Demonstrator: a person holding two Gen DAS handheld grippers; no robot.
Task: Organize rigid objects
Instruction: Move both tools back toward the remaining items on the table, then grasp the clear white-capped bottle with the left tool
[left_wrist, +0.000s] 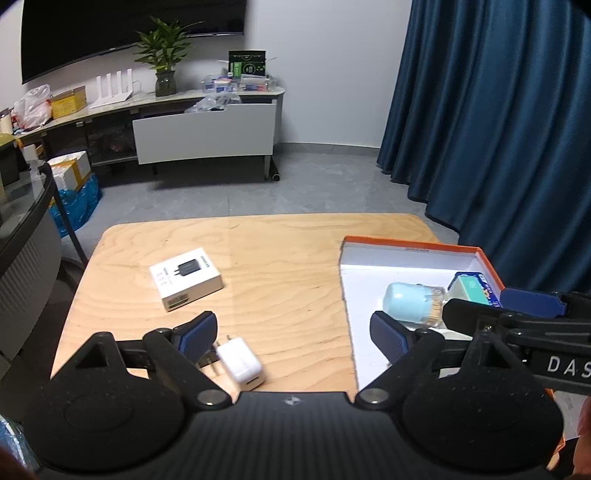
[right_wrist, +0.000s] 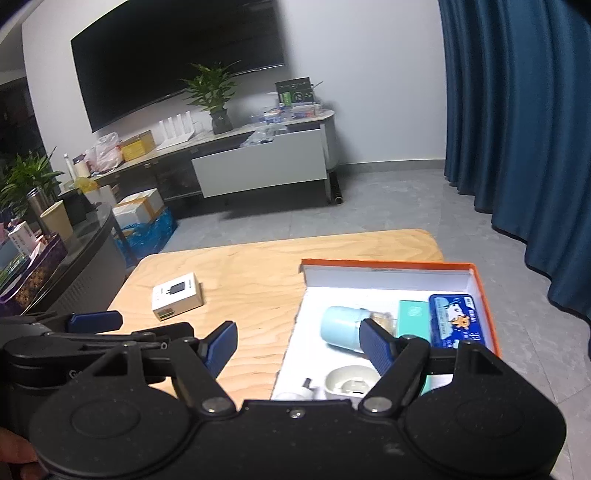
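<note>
Left gripper (left_wrist: 293, 334) is hovering w/ jaws spread wide and empty, nothing between the pads; right gripper (right_wrist: 297, 345) is likewise standing open w/ nothing gripped. Both are hanging over the near edge of the wooden table (left_wrist: 280, 258).

Orange-rimmed white box (right_wrist: 388, 267) is sitting on the table's right side, holding several items: a pale-blue cylinder w/ clear end (right_wrist: 341, 326) lying on its side, a mint-green pack (right_wrist: 413, 314) next to a blue printed tin (right_wrist: 456, 319) along the far-right wall, and a white round dish-like piece (right_wrist: 349, 380) nearer the front. A small white bit is showing at the box's near-left corner; can't tell what.

White charger plug (left_wrist: 240, 363), glossy, w/ metal prongs pointing toward the left pad, is lying on the bare table outside the box, just beside the left gripper's left finger, apparently not touching. White carton w/ a black adapter pic (left_wrist: 186, 278) is lying flat further out on the table's left part, well apart from both grippers and the box.
</note>
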